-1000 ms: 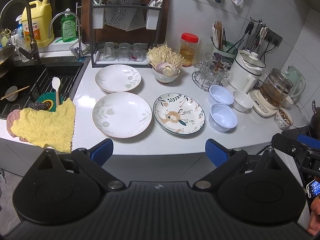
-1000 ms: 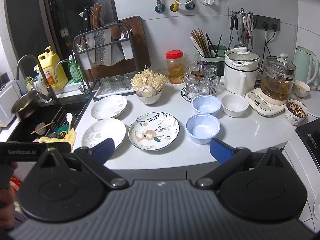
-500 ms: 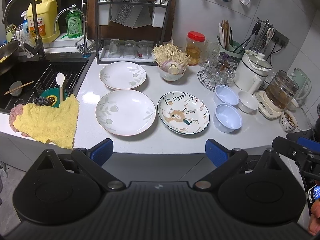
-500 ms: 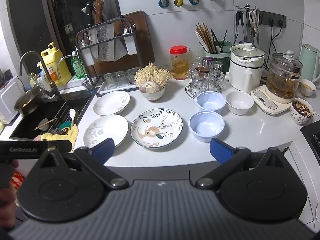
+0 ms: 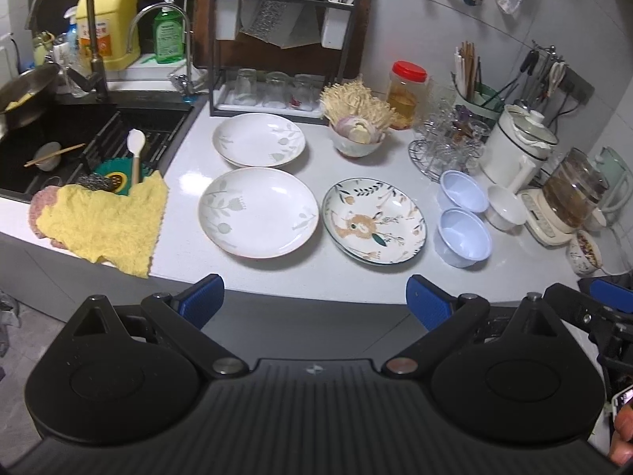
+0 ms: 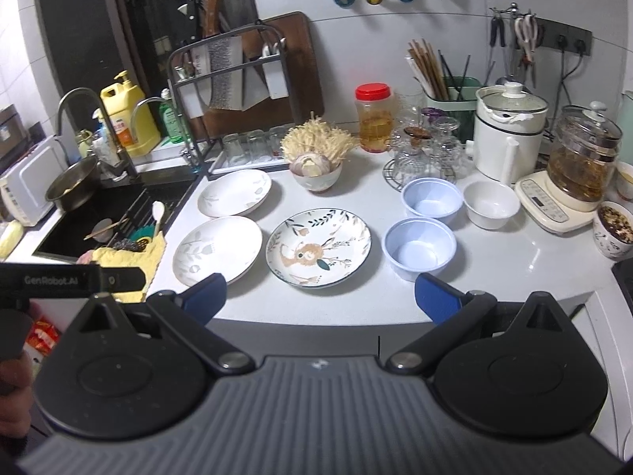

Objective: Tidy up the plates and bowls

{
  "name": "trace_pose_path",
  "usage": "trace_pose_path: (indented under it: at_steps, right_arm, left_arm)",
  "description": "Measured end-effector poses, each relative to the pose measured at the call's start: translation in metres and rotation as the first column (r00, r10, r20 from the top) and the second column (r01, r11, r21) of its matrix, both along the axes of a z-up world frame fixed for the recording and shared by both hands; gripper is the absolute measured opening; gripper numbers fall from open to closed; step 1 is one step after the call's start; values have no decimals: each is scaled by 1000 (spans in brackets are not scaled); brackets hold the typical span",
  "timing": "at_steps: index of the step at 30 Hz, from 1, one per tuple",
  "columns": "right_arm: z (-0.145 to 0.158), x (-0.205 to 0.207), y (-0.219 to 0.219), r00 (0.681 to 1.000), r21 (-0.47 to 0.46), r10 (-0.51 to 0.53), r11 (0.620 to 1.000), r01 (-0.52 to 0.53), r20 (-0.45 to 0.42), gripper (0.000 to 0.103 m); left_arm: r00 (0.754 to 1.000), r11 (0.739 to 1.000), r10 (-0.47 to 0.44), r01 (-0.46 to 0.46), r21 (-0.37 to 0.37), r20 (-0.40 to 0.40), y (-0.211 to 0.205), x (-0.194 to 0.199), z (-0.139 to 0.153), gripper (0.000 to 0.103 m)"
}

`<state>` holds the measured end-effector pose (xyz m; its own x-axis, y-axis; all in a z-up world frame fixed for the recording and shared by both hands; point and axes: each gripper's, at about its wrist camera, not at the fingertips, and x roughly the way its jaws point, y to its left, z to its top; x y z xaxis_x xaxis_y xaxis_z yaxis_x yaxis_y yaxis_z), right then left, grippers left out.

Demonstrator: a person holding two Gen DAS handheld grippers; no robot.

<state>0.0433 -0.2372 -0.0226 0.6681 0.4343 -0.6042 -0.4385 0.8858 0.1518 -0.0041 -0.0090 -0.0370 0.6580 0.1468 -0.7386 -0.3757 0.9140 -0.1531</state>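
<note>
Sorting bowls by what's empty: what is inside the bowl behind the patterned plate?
The bowl holds enoki mushrooms and a garlic bulb; anything beneath them is hidden.

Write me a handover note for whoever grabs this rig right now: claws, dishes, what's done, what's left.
Left claw: open, empty, hanging short of the counter edge.
Right claw: open, empty, also short of the counter.
Plates: two white plates, far and near, beside the sink; patterned plate to their right.
Bowls: two blue bowls, far and near; white bowl right of the far blue one.
Done: nothing stacked yet; every dish lies apart.
Left: stack plates together and nest the bowls, probably left claw for plates, right for bowls.
</note>
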Motion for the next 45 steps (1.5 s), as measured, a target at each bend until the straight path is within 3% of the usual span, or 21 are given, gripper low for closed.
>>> trace_pose_path:
  at_steps: [9, 18, 32, 38, 45]
  right_arm:
    - [-13, 2, -3, 998, 31, 62, 998, -63, 31, 103]
    - [-28, 10, 10, 998, 63, 61, 996, -62, 22, 103]
    - [-51, 43, 96, 996, 70, -81, 994, 83, -27, 103]
    - [-72, 60, 137, 984, 106, -119, 985, 134, -130, 103]
    - [-90, 75, 178, 963, 106, -189, 971, 212, -194, 101]
  left_arm:
    - [999, 999, 33, -33, 8, -25, -11, -3, -11, 100]
    - [999, 1000, -21, 20, -20, -49, 9, 20, -34, 100]
    - [980, 982, -176, 169, -79, -93, 127, 97, -68, 100]
    - [947, 954, -296, 286, -92, -121, 171, 134, -86, 100]
    - [915, 931, -362, 349, -103, -175, 215, 171, -112, 100]
